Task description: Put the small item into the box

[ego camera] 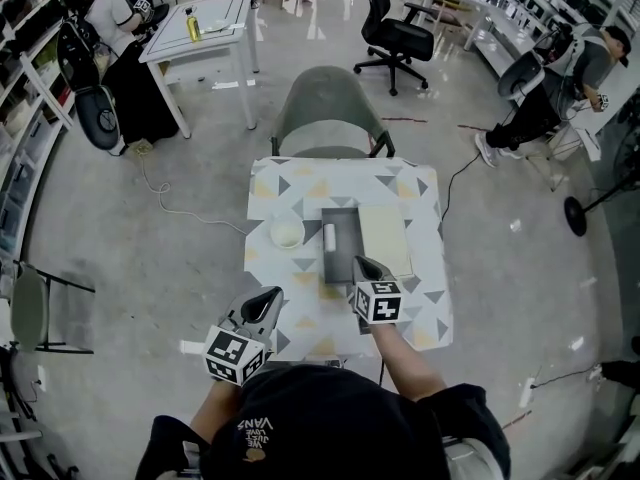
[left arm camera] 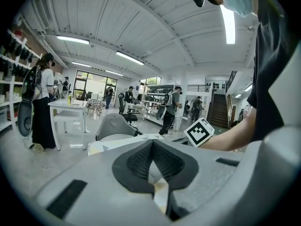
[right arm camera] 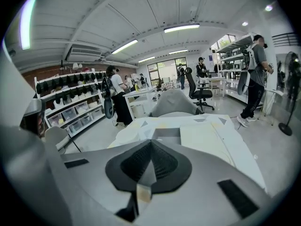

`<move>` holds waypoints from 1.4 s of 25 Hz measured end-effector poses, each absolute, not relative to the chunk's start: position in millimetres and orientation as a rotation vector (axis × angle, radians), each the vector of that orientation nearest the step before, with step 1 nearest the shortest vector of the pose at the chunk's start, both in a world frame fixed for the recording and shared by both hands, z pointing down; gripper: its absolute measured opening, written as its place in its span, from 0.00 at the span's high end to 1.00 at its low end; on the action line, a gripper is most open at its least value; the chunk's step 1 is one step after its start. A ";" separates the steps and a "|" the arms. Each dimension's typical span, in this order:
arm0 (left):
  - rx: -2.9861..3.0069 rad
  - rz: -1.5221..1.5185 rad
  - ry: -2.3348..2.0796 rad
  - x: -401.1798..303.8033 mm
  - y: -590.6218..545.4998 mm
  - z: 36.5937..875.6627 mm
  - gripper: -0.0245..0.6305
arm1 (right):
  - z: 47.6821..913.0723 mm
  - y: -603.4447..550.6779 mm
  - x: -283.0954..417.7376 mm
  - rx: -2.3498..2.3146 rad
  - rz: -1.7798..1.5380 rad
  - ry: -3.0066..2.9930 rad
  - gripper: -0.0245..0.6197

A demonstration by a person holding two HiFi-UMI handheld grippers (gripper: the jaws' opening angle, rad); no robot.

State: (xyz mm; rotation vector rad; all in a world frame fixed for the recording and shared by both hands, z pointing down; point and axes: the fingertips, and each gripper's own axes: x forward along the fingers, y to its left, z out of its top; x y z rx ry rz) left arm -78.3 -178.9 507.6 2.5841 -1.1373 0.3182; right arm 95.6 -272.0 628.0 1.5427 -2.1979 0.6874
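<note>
Lying in box [ego camera: 348, 253], small item [ego camera: 330, 237] — white

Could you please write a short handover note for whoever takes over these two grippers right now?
Left claw: shut, empty, above the near-left part of the triangle-patterned table.
Right claw: shut, empty, at the near end of the dark grey rectangular open box.
Small white cylindrical item: lying inside the box, along its left wall.
Cream flat panel, possibly the lid: flat against the box's right side.
White round bowl: left of the box.
Done: item appears placed.
Left: perhaps closing the box.
</note>
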 end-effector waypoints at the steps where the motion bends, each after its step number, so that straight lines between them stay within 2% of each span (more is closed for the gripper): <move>1: 2.585 0.315 -1.136 -74.8 -177.9 507.7 0.95 | 622.6 -268.7 97.1 1.546 0.682 -2.213 0.96; 21: 2.581 0.252 -1.185 -20.7 -156.5 509.6 0.95 | 524.0 -190.0 137.5 1.549 0.544 -2.455 0.96; 35: 2.552 0.233 -1.227 -2.7 -134.3 512.9 0.95 | 515.3 -152.8 156.9 1.503 0.523 -2.517 0.96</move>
